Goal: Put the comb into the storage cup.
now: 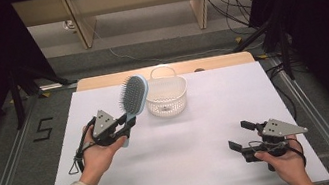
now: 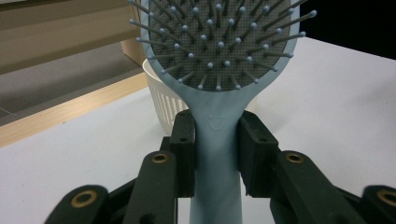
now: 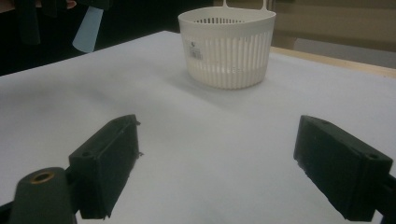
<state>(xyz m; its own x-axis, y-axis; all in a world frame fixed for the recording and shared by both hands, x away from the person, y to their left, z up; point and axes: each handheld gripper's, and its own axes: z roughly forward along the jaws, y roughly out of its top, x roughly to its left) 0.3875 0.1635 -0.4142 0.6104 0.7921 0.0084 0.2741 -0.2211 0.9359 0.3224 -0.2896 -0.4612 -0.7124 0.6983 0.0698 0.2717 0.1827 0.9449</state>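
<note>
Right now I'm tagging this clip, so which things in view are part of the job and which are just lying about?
In the job, as far as the pictures suggest:
- hairbrush, gripped by its handle in the left gripper
- white basket
- right gripper, open, holding nothing

Lying about:
- cables on the floor
- wooden bench

White table (image 1: pixel 185 139), wood strip along far edge. One white slatted basket (image 1: pixel 167 97) sits on it, far side, slightly left of centre, upright, handle at its far rim. Small label on the basket wall.
</note>
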